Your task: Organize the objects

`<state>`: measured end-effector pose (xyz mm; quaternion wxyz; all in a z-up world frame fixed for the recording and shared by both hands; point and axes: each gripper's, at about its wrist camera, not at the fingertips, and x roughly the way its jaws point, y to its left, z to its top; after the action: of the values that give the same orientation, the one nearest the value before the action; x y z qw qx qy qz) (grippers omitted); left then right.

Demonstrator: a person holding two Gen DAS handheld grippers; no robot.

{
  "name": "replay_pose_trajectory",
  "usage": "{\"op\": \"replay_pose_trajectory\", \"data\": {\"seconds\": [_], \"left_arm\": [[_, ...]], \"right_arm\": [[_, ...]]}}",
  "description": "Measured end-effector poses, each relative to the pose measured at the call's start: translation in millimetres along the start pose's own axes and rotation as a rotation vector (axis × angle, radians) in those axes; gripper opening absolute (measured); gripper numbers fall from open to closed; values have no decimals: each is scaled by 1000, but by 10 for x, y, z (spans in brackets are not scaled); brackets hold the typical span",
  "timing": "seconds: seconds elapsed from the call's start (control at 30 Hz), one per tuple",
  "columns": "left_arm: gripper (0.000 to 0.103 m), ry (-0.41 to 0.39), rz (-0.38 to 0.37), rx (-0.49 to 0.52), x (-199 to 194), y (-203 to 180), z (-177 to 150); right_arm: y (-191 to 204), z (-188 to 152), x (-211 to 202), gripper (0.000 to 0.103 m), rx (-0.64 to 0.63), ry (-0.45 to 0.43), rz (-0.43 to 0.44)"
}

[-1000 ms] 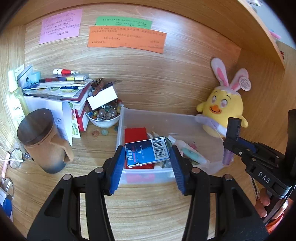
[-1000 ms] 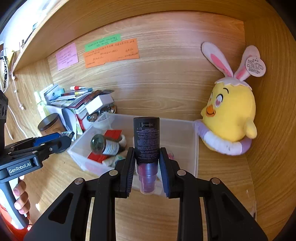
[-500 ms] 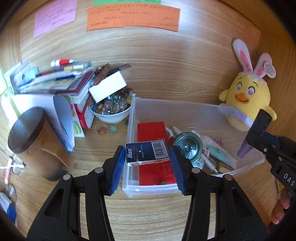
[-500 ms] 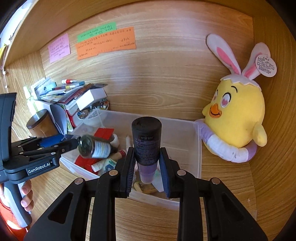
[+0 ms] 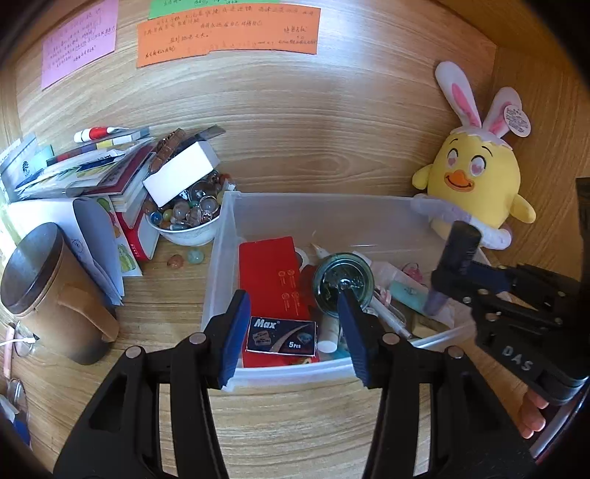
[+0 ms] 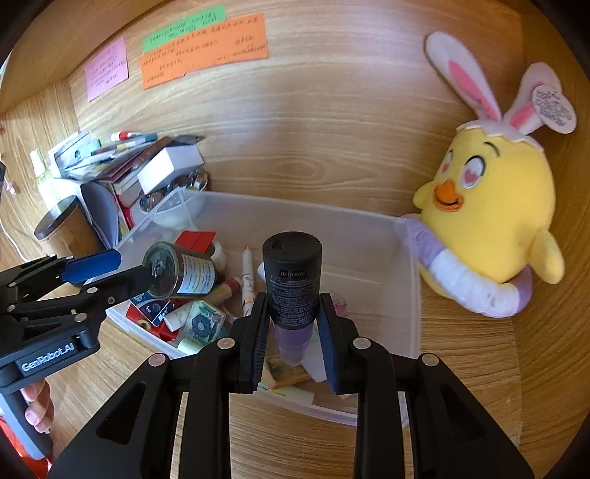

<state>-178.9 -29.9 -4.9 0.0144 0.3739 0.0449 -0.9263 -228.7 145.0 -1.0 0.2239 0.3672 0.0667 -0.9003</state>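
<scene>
A clear plastic bin (image 5: 228, 221) (image 6: 409, 265) sits on the wooden desk and holds several small items. My left gripper (image 5: 291, 331) is open above the bin's front left; the blue Max staple box (image 5: 282, 336) lies loose in the bin on a red box (image 5: 271, 280), beside a lying glass bottle (image 5: 343, 282) (image 6: 180, 272). My right gripper (image 6: 293, 328) is shut on a black-capped purple tube (image 6: 293, 280), held upright over the bin's right half; it also shows in the left wrist view (image 5: 455, 261).
A yellow bunny-eared plush chick (image 6: 490, 217) stands right of the bin against the side wall. A bowl of glass marbles (image 5: 184, 217), a stack of books and pens (image 5: 84, 165) and a brown lidded mug (image 5: 48, 287) stand to the left. Sticky notes (image 5: 225, 33) hang on the back wall.
My left gripper moved forward over the bin, opened and let go of the Max box, which now lies in the bin. My right gripper moved the tube further over the bin.
</scene>
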Motion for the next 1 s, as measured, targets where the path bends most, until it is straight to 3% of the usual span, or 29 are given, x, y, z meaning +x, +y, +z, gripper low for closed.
{"op": "replay_pose_trajectory", "data": {"seconds": [0.1,0.23,0.33,0.4,0.63,0.87,1.0], "left_arm": [[62,0,-6,-6,-21,6,-15],[65,-8,-14,-10,-65,10,-29],[69,-14,-20,-10,-101,12,-40],[70,-19,-22,-8,-132,16,-40],[76,-73,-40,-5,-337,30,-17],[92,-129,-29,18,-517,11,-74],[95,-144,-45,22,-592,9,-155]], "right_arm": [[45,-8,44,24,-10,13,14],[120,-3,44,25,-35,12,10],[148,-3,41,37,-40,19,22],[145,-9,5,51,-32,6,25],[144,-7,-198,55,-28,-38,26],[138,-70,-508,69,-25,-97,1],[130,-123,-719,83,-17,-135,5]]}}
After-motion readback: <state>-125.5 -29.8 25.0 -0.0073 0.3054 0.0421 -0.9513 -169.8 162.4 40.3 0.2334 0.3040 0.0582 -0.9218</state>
